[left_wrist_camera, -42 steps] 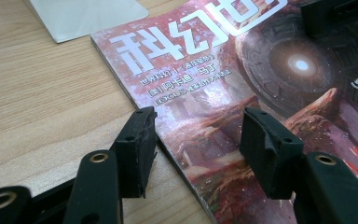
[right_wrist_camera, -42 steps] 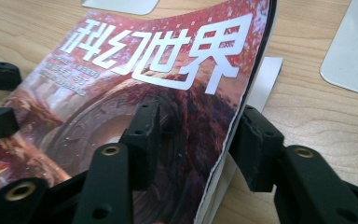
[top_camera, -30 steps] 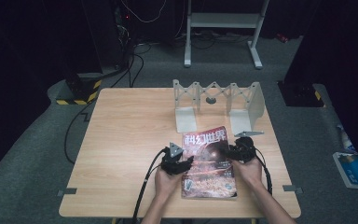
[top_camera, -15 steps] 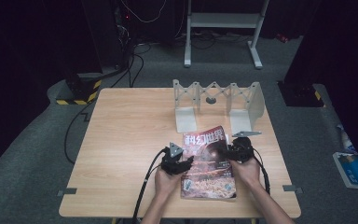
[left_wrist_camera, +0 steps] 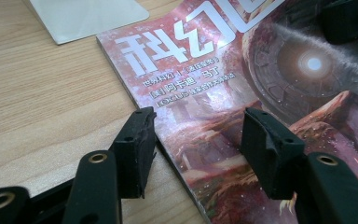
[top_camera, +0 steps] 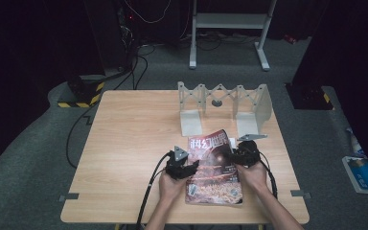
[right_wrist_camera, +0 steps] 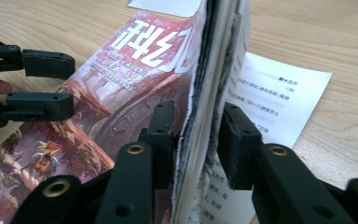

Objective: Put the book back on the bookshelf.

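A magazine [top_camera: 214,170] with a red cover and white characters lies on the wooden table [top_camera: 134,139], in front of the person. My left gripper [top_camera: 191,165] is open at its left edge. In the left gripper view [left_wrist_camera: 198,126], one jaw rests on the wood beside the spine and the other stands over the cover [left_wrist_camera: 242,70]. My right gripper [top_camera: 237,155] is at the right edge. Its jaws [right_wrist_camera: 193,116] have just been closing and now pinch a thick, raised bunch of pages with the cover [right_wrist_camera: 121,79]. A printed white page [right_wrist_camera: 279,93] lies flat beneath.
A grey metal folding stand [top_camera: 220,103] stands just behind the magazine, and its base plate [left_wrist_camera: 88,16] is close to the magazine's top corner. Bare wood stretches to the left. Cables trail from both grippers toward the table's front edge. The floor around is dark.
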`<state>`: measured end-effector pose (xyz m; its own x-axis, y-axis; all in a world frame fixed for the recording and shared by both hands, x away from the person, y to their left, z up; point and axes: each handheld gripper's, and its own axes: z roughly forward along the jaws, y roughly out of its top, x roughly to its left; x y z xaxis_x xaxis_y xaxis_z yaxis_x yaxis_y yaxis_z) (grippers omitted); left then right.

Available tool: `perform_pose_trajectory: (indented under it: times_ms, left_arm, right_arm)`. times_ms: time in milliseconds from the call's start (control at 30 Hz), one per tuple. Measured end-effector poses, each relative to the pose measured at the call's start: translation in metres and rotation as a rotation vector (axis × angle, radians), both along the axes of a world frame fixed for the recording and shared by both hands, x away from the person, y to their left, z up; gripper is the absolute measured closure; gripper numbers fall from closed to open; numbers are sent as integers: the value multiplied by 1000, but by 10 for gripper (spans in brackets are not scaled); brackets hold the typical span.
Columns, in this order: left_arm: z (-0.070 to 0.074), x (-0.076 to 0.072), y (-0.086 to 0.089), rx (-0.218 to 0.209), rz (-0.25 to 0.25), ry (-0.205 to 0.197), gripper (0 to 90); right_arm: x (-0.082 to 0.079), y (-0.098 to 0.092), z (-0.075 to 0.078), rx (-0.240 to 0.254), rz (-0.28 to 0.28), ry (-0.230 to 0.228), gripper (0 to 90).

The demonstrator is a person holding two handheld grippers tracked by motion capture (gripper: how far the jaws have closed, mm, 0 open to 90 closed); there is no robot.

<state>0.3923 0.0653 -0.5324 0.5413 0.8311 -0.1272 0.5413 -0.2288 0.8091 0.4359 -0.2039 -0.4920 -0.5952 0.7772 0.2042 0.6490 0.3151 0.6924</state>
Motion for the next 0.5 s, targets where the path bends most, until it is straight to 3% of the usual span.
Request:
perform_pose_trajectory:
  times_ms: [300,367,500]
  left_arm:
    - [1,2,6,-28,8,25,405]
    - [1,4,11,-70,11,49,405]
    - [2,5,16,-101,15,66,401]
  right_arm:
    - [-2,1,3,5,35,0,778]
    - [-5,1,7,11,45,-6,797]
    - [-8,2,11,13,63,-36,814]
